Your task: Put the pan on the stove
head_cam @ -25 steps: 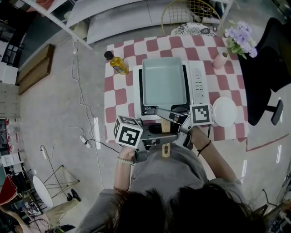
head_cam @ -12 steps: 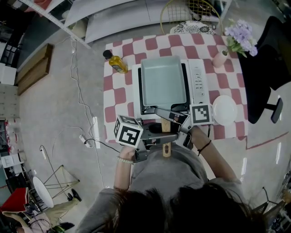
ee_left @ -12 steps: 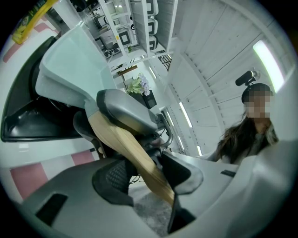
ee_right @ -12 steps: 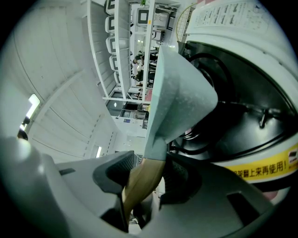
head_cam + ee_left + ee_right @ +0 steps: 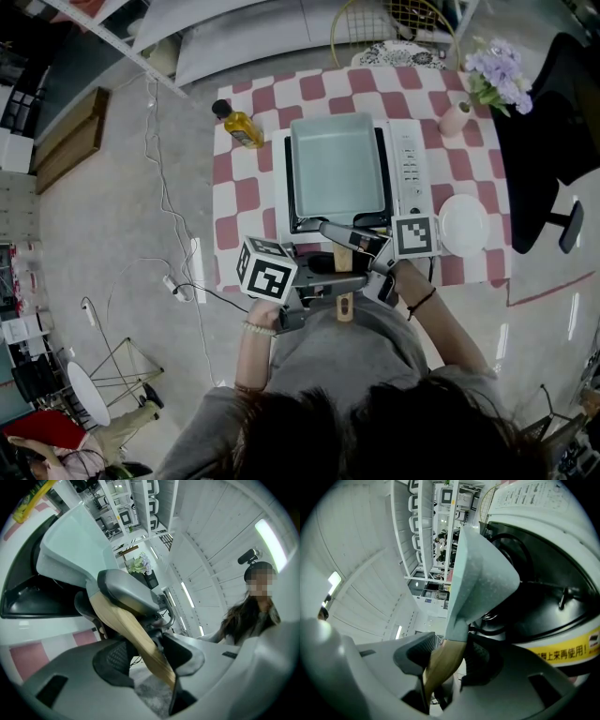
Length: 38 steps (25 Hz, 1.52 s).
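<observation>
Left gripper (image 5: 145, 652), right gripper (image 5: 449, 657) close together, each apparently clamped on handle (image 5: 136, 639).

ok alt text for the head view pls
Seen from above, a person's left tool and right tool grip the wooden handle of a pale rectangular pan over a stove on a checkered table. An oil bottle and plate sit nearby.

The left gripper (image 5: 140, 653) and right gripper (image 5: 447, 660) have smooth grey shells and black ribbed pads (image 5: 112, 656). Each carries a white cube (image 5: 265, 271) with black square markers. The person wears a grey top (image 5: 347, 361), a pale beaded bracelet (image 5: 255, 330) and a dark wristband (image 5: 422, 302).
</observation>
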Each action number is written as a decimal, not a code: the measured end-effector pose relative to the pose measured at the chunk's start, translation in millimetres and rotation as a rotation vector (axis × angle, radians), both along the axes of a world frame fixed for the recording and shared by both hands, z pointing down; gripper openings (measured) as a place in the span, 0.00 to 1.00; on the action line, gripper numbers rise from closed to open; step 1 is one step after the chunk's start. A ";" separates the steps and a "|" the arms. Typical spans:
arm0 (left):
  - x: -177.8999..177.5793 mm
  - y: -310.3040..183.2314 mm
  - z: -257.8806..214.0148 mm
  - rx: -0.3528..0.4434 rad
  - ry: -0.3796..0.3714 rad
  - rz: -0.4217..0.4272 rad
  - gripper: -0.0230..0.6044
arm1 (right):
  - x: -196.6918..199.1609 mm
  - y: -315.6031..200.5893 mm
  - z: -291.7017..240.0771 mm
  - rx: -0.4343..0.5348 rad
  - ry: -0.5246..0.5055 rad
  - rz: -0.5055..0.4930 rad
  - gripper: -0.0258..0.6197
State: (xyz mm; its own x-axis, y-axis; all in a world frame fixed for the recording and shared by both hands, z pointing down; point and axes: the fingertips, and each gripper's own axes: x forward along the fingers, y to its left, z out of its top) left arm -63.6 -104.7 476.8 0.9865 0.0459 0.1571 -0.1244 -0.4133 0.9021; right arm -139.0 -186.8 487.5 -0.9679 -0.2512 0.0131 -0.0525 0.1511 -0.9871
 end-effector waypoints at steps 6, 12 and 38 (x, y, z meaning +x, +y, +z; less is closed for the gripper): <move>-0.8 2.3 7.6 -0.015 -0.015 -0.003 0.36 | -0.2 3.2 8.7 0.000 0.024 -0.006 0.33; -2.1 2.2 10.0 -0.016 -0.015 -0.011 0.36 | -0.5 3.5 12.4 -0.003 0.035 -0.005 0.33; -2.2 2.1 9.8 0.045 -0.099 -0.087 0.42 | 5.2 6.7 12.6 0.002 0.061 -0.009 0.42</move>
State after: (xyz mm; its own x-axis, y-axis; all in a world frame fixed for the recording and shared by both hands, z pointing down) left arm -65.8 -102.6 486.6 0.9661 -0.0486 0.2536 -0.2489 -0.4367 0.8645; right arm -133.7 -180.1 500.1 -0.9676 -0.2423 0.0712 -0.1108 0.1539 -0.9818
